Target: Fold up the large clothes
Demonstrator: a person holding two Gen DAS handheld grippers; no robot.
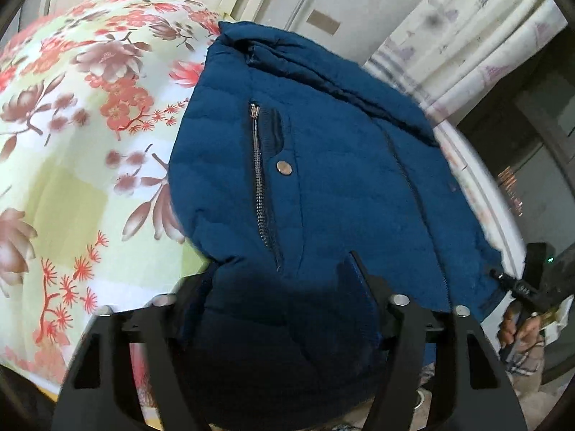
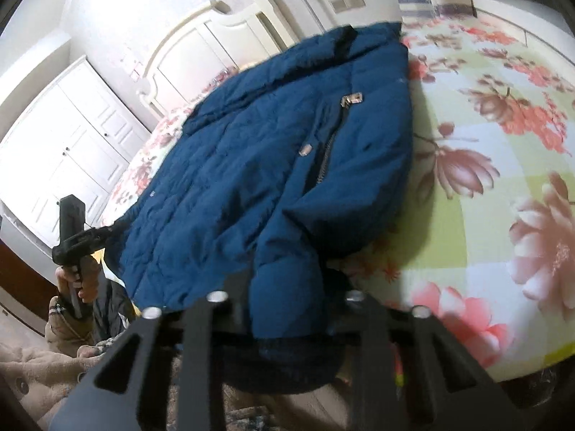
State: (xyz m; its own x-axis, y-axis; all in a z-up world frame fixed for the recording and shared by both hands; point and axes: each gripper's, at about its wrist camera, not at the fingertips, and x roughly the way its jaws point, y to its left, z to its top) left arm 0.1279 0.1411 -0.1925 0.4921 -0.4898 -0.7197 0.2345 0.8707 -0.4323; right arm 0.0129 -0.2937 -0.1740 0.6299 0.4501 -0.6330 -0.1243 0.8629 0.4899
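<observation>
A puffy, quilted navy-blue winter jacket (image 1: pixel 323 179) is lying on a bed covered by a pale green and white sheet printed with red and brown flowers (image 1: pixel 79 136). Its collar is pointing away toward the cream headboard (image 2: pixel 201 57), and its hem is hanging toward the near edge of the bed, so its long axis is running straight away from both tools.

The left gripper (image 1: pixel 284 309) is sitting at the hem on one side, its black fingers apart with thick jacket fabric bulging between them; whether they are pinching it cannot be told. The right gripper (image 2: pixel 284 309) is sitting at the hem on the other side, its fingers also spread, with a fold of padded cloth draping down between them. Both are equally near the hem, so a fold would likely mean carrying that edge forward toward the collar.

The left wrist view is showing a silver zip (image 1: pixel 260 179) and a round metal snap (image 1: pixel 284 167), and the right tool at the jacket's far corner. The right wrist view is showing the headboard, white wardrobe doors (image 2: pixel 72 143), and the left tool beside the jacket.
</observation>
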